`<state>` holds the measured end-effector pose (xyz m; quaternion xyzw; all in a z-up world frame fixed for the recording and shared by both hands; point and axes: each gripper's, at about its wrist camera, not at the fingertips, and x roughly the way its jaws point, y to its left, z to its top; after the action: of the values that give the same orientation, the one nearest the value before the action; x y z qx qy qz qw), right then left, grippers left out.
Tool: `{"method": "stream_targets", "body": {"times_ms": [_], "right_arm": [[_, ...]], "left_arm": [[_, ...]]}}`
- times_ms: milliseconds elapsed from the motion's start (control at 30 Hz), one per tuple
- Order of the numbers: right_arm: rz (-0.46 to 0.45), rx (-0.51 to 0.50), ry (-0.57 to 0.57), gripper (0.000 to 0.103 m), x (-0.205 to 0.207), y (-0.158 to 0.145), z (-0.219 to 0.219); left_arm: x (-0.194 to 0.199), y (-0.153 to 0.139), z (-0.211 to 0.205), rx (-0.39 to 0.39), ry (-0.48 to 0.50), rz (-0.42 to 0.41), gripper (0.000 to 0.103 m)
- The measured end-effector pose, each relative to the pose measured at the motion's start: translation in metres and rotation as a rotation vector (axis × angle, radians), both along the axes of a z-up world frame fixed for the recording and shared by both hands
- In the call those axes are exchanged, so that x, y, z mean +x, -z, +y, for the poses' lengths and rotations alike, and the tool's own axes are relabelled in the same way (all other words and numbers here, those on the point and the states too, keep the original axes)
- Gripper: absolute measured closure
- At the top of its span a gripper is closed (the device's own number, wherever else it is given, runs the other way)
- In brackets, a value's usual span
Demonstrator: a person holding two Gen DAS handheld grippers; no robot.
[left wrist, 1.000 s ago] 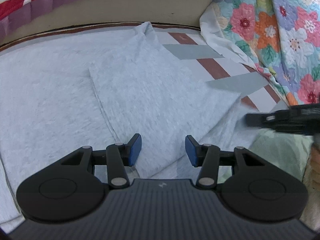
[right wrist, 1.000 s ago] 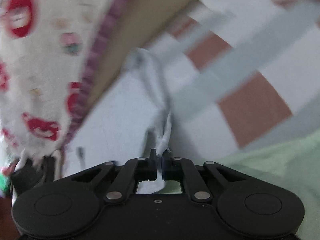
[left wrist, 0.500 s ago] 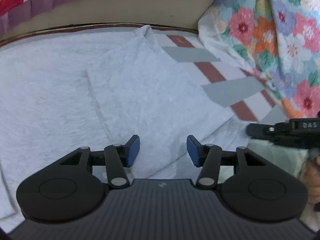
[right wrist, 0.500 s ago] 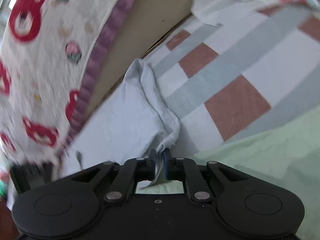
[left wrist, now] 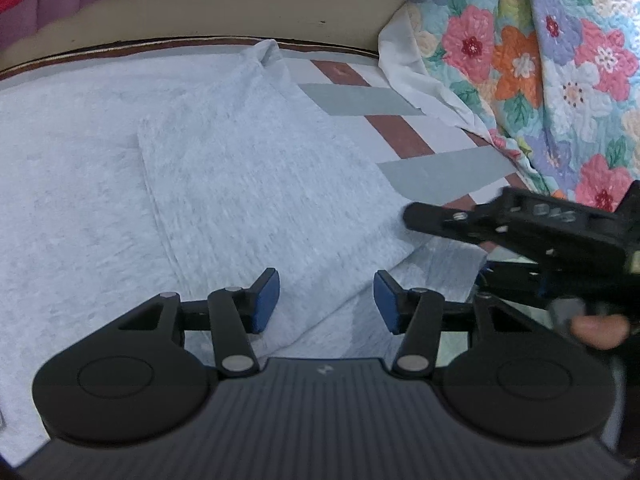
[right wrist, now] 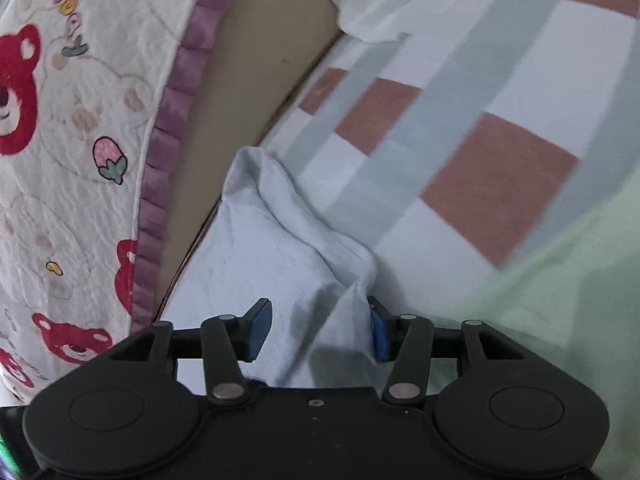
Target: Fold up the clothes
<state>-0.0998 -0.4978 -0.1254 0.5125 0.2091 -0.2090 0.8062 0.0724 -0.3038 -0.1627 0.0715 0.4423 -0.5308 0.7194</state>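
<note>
Plainly, the pale blue-grey knit garment (left wrist: 256, 184) lies spread on the bed, with one panel already doubled over the layer beneath it, its slanting edge running down toward the spread fingers of the left gripper (left wrist: 326, 300). Those fingers stand released, blue pads apart, holding nothing, with the folded panel directly ahead of and between them. The right gripper (right wrist: 318, 328) is likewise released: its fingers stand wide, and a raised, crumpled corner of the same cloth sits between them, brushing the right-hand pad (right wrist: 378, 334) but pinched by neither. Beyond that corner runs the bedsheet checked in grey, white and rust-brown (right wrist: 472, 160), and a pale green cloth (right wrist: 560, 280) lies to the right of the fingers.

As I judge it, a fold sits laid but unfinished, the right-side corner standing proud, not flat. The scene fits either a corner just dropped or one about to be taken up. Whichever holds, the next move calls for flattening that rumpled edge so the layers lie square before any further doubling.
</note>
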Motion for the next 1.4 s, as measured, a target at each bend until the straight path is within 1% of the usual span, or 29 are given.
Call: {"method": "stream_targets", "body": {"times_ms": [33,67,133,167,200,267,400,467,500,600,633,700,767,800,867,967,1200,1233,1333,1367,1400], "right_arm": [[0.007,-0.022,-0.008,0.082,0.004,-0.001,0.002],[0.014,-0.045,-0.015,0.093,0.008,-0.002,0.003],[0.01,-0.125,-0.04,0.093,0.009,-0.013,0.01],[0.003,-0.174,-0.055,0.093,0.008,-0.021,0.015],[0.0,-0.217,-0.072,0.093,0.008,-0.027,0.018],[0.011,-0.274,-0.114,0.093,0.012,-0.039,0.023],[-0.011,-0.359,-0.212,0.094,0.038,-0.071,0.038],[-0.027,-0.398,-0.262,0.094,0.052,-0.088,0.045],[-0.034,-0.418,-0.287,0.094,0.059,-0.096,0.049],[-0.058,-0.477,-0.362,0.094,0.081,-0.122,0.06],[-0.067,-0.494,-0.392,0.094,0.09,-0.129,0.067],[-0.087,-0.53,-0.486,0.094,0.118,-0.138,0.095],[-0.108,-0.567,-0.593,0.094,0.147,-0.145,0.128],[-0.123,-0.574,-0.654,0.094,0.16,-0.146,0.148],[-0.147,-0.587,-0.775,0.094,0.184,-0.144,0.188],[-0.143,-0.591,-0.945,0.094,0.209,-0.128,0.247],[-0.039,-0.541,-1.043,0.094,0.231,-0.073,0.29],[-0.024,-0.533,-1.057,0.094,0.234,-0.065,0.296],[0.015,-0.513,-1.093,0.094,0.242,-0.045,0.312],[0.011,-0.51,-1.094,0.094,0.241,-0.045,0.312],[0.007,-0.508,-1.095,0.094,0.24,-0.046,0.312]], "left_arm": [[-0.001,0.0,0.0,0.0,0.002,-0.002,0.052],[-0.001,0.0,0.0,-0.005,0.007,0.006,0.052],[-0.003,-0.001,0.001,-0.016,0.02,0.027,0.052],[-0.005,-0.001,0.001,-0.021,0.036,0.04,0.054],[-0.008,-0.002,0.001,-0.018,0.052,0.039,0.054],[-0.014,-0.007,0.0,-0.014,0.059,0.005,0.054],[0.0,-0.017,0.022,-0.114,-0.008,0.084,0.054],[0.015,-0.026,0.05,-0.17,-0.07,0.127,0.054],[0.023,-0.03,0.067,-0.171,-0.105,0.121,0.054],[0.045,-0.041,0.123,-0.159,-0.211,0.088,0.054],[0.052,-0.042,0.149,-0.139,-0.252,0.06,0.054],[0.066,-0.042,0.198,-0.118,-0.331,0.016,0.054],[0.08,-0.04,0.25,-0.129,-0.423,0.014,0.054],[0.087,-0.039,0.276,-0.136,-0.469,0.015,0.054],[0.09,-0.032,0.301,-0.155,-0.512,0.04,0.054],[0.094,-0.022,0.335,-0.185,-0.568,0.079,0.054],[0.104,0.003,0.414,-0.254,-0.7,0.173,0.054],[0.103,0.003,0.417,-0.264,-0.702,0.174,0.054],[0.097,-0.006,0.413,-0.262,-0.673,0.107,0.054],[0.095,-0.01,0.41,-0.263,-0.658,0.079,0.054],[0.095,-0.014,0.408,-0.281,-0.643,0.067,0.054]]}}
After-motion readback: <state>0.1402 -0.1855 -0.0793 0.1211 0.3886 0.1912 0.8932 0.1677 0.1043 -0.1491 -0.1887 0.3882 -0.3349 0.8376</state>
